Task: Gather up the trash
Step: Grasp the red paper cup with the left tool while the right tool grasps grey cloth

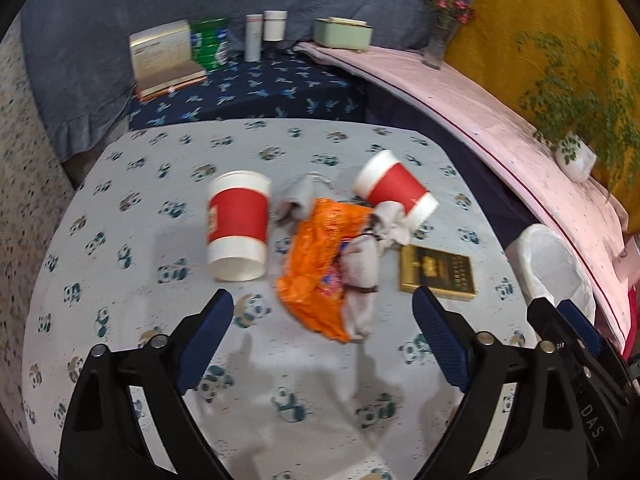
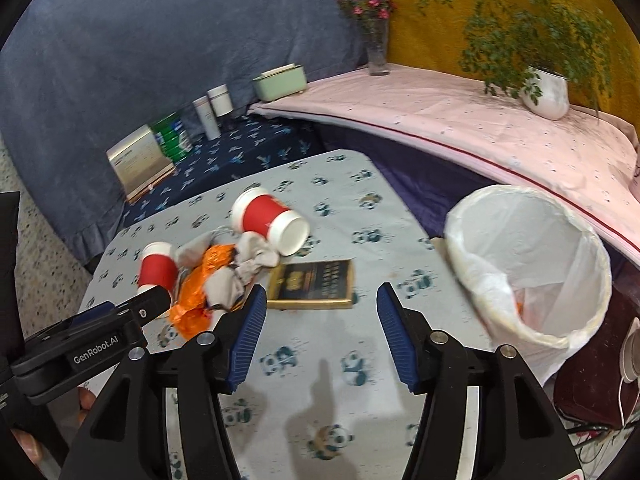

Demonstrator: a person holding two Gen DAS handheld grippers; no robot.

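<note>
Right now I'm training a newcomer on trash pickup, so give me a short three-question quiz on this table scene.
1. True or false: both red paper cups lie on their sides.
2. What lies nearest the bin? A) orange wrapper B) gold-edged box C) green can
3. Fill in: the left gripper holds ____.

Key
1. False: one stands upside down.
2. B
3. Nothing; its jaws stand open and empty.
</note>
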